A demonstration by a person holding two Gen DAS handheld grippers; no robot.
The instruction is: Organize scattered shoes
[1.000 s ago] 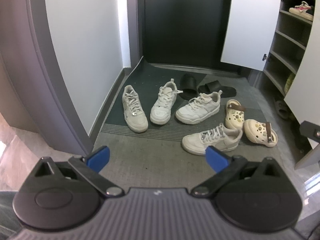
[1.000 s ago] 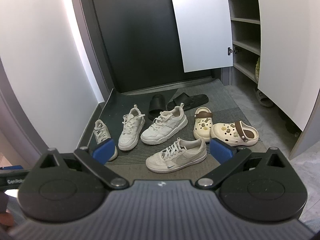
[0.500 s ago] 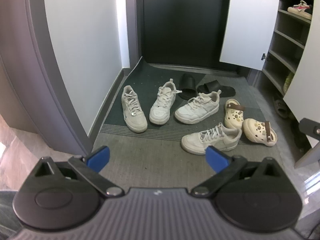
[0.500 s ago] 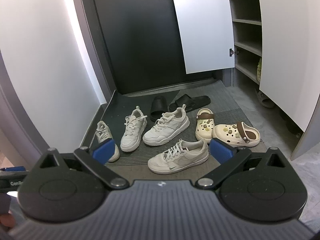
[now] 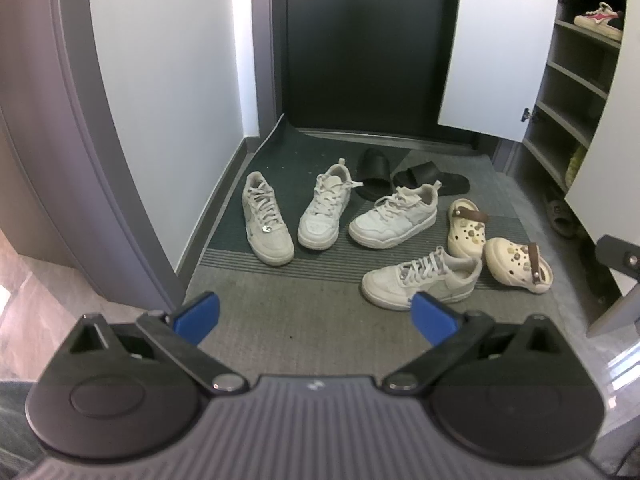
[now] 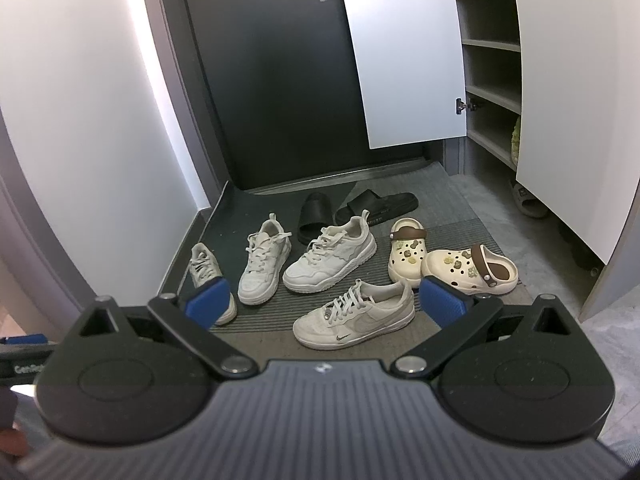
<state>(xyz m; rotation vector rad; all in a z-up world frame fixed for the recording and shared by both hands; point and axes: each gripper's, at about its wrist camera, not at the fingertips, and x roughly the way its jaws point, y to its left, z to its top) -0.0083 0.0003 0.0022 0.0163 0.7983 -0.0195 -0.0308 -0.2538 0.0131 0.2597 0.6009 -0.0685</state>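
Several shoes lie scattered on the entry mat [image 5: 304, 332]. Four are pale sneakers: the nearest sneaker [image 5: 420, 278] [image 6: 354, 314] lies on its own at the front, the other three [image 5: 266, 218] [image 5: 326, 208] [image 5: 394, 218] stand behind it. Two black slides [image 5: 374, 170] [image 5: 432, 178] sit by the door. Two cream clogs [image 5: 466, 226] [image 5: 518, 264] with brown straps lie to the right. My left gripper [image 5: 314, 316] is open and empty, well short of the shoes. My right gripper [image 6: 324, 304] is also open and empty, above the nearest sneaker.
An open shoe cabinet [image 5: 576, 80] with grey shelves stands at the right, its white doors [image 5: 496, 48] [image 6: 404, 52] swung out. A red-and-white shoe [image 5: 598, 20] rests on a high shelf. A dark sandal [image 5: 560, 216] lies under the cabinet. A white wall [image 5: 168, 80] borders the left.
Both grippers have drifted slightly; the shoes sit a little lower in the right wrist view. Both stay open and no shoe has moved.
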